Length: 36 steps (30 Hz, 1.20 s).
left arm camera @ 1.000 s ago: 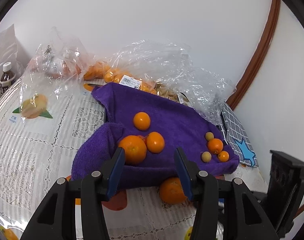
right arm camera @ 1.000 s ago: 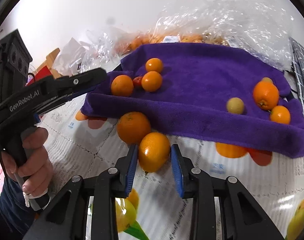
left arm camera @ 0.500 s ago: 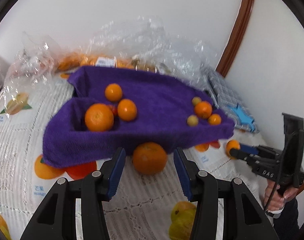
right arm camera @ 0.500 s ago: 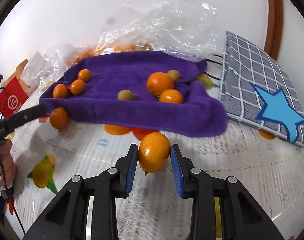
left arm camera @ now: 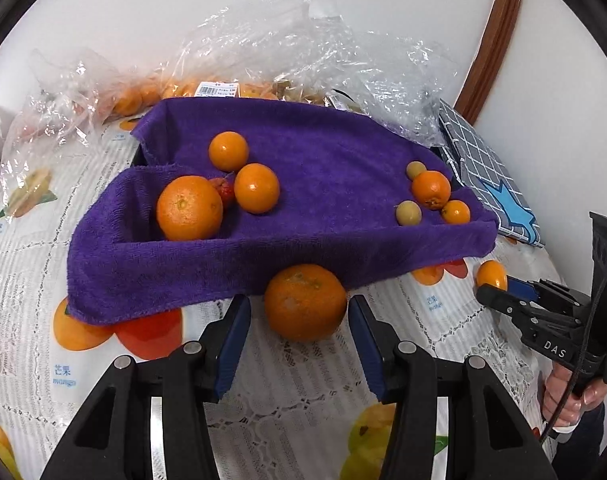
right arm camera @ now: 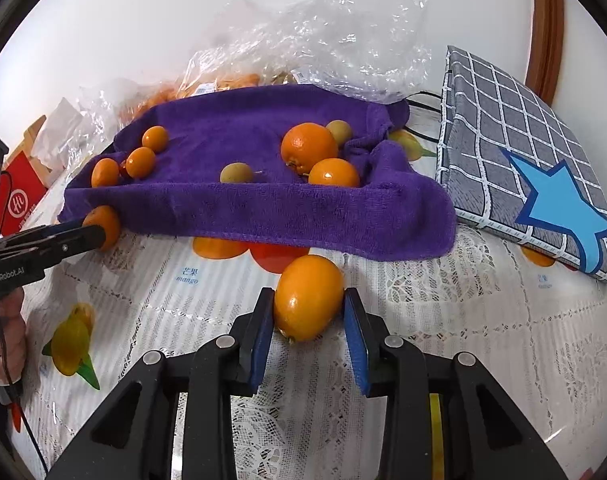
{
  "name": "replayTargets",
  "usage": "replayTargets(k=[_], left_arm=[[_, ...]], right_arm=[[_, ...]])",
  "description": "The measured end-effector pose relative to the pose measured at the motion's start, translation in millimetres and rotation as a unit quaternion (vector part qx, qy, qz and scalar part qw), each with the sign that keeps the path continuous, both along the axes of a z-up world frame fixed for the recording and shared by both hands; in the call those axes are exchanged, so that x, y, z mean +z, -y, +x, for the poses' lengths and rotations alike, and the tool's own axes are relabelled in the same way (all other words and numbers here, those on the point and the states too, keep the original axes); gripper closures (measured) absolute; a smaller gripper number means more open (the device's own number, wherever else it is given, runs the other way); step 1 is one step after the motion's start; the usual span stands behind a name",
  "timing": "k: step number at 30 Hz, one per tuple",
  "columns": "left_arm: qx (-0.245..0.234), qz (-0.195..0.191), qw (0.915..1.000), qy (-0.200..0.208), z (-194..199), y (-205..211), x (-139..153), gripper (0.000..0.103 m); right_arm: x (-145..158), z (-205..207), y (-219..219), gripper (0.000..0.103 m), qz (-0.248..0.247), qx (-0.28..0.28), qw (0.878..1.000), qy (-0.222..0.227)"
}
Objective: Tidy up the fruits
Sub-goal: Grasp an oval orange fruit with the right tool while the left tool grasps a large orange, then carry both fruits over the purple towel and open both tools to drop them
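L gripper point(left arm camera: 299, 316) open w/ an orange point(left arm camera: 305, 302) between its jaws, by purple towel point(left arm camera: 303, 152). R gripper point(right arm camera: 308, 312) clamped on a smaller orange point(right arm camera: 308, 297) over tablecloth point(right arm camera: 483, 340).

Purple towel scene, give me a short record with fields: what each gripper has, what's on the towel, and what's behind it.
left gripper: open, fingers either side of a large orange on the tablecloth
right gripper: shut on an oval orange fruit
purple towel: two fruit clusters, left and right
behind towel: clear plastic bags holding fruit
right of towel: grey checked pad
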State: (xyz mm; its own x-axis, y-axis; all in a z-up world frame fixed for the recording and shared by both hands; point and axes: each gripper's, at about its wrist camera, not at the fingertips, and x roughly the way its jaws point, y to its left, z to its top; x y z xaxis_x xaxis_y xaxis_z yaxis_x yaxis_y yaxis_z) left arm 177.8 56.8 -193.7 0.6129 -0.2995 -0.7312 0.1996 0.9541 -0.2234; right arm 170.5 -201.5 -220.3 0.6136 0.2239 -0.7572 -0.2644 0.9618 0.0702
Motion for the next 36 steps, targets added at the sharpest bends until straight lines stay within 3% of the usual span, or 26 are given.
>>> replayTargets(k=[4, 9, 24, 36], left_arm=[[-0.001, -0.002, 1.0000, 0.002, -0.4, 0.1, 0.5, 0.063], [0.004, -0.018, 0.9998, 0.007, -1.5, -5.7, 1.4, 0.063], [0.009, -0.063, 0.9956, 0.069, -20.8, -13.2, 18.1, 0.063], [0.024, -0.073, 0.9925, 0.096, -29.8, -19.2, 25.1, 0.064]], right_arm=[[-0.2, 1.8, 3.0, 0.069, 0.010, 0.003, 1.000, -0.001], [0.2, 0.7, 3.6, 0.069, 0.015, 0.011, 1.000, 0.003], [9.3, -11.6, 7.4, 0.069, 0.044, 0.023, 0.998, 0.034], [15.8, -24.0, 6.0, 0.070, 0.084, 0.054, 0.993, 0.057]])
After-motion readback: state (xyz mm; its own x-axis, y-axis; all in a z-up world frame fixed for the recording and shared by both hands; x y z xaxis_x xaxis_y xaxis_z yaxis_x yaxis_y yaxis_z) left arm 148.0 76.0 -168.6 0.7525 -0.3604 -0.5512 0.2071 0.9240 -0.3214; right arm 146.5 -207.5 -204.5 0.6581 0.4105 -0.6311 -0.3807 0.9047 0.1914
